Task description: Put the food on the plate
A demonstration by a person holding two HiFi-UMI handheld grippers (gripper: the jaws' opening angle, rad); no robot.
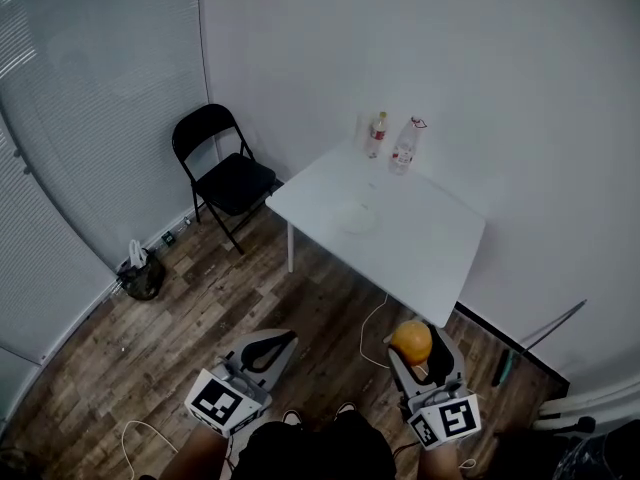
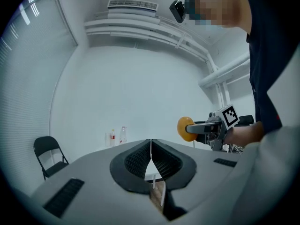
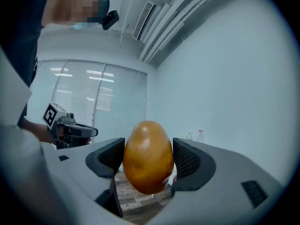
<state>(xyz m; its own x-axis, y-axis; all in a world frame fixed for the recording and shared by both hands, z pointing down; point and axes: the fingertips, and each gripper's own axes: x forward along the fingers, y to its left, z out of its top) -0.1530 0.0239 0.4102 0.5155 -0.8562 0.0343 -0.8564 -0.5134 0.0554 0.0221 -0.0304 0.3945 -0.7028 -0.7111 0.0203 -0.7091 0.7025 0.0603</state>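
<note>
White walls stand around a small room with a brown wood floor (image 1: 200, 308). One white bench (image 1: 430, 253) sits in the corner. A pale round plate (image 1: 357, 218) lies near the middle of it. At the far edge, by the wall, stand a bottle with a red label (image 1: 377, 134) and a clear bottle (image 1: 404, 146). A black folding chair (image 1: 225, 173) stands on the floor beside the bench.

Down low, close to the person, are the two grippers. They are over the floor, well apart from the bench. The right gripper (image 3: 149, 159) pinches the food (image 3: 148, 156), a smooth orange-brown lump shaped like an egg. Its two black fingers (image 3: 187, 161) press on the left and right sides of the food. The food is far from the plate.

The left gripper (image 2: 151, 149) holds nothing. Its ribbed black fingers (image 2: 137, 161) are pressed together, tip to tip.
</note>
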